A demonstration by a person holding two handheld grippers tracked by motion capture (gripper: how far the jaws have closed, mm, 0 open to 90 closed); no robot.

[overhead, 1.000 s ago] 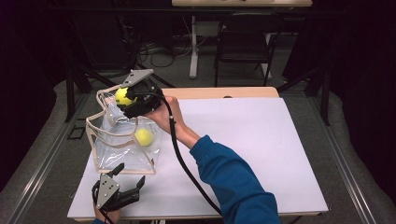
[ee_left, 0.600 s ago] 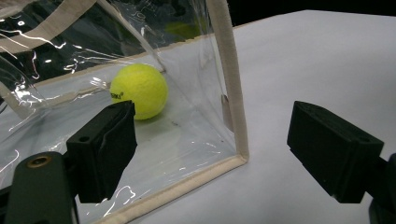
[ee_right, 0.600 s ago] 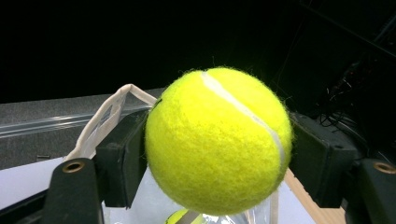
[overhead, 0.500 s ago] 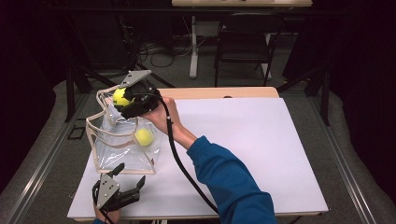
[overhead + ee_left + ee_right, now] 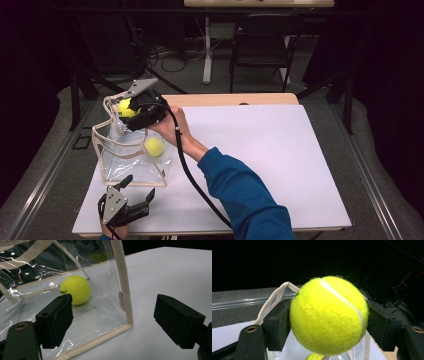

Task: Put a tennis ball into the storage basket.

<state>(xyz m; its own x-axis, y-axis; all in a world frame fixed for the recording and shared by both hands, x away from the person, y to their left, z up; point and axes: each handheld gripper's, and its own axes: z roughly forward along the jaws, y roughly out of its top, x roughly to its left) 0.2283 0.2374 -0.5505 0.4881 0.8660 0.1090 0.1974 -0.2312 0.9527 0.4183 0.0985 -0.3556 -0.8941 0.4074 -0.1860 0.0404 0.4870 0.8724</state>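
A clear plastic bag with cream trim stands on the white table at the left. My right gripper is above the bag's mouth, shut on a yellow tennis ball. Seen in the right gripper view, this tennis ball sits squeezed between both jaws, with the bag's handle behind it. A second tennis ball lies on the bag's floor. My left gripper rests near the table's front left corner, open and holding nothing. Its own view looks at the bag's corner seam and the second ball inside.
The right gripper's black cable trails along the blue sleeve. A wooden strip edges the table's far side. Chairs and desk legs stand beyond on a dark floor.
The right gripper, still gripping its ball, has edged slightly left and down over the bag. The left gripper has kept still.
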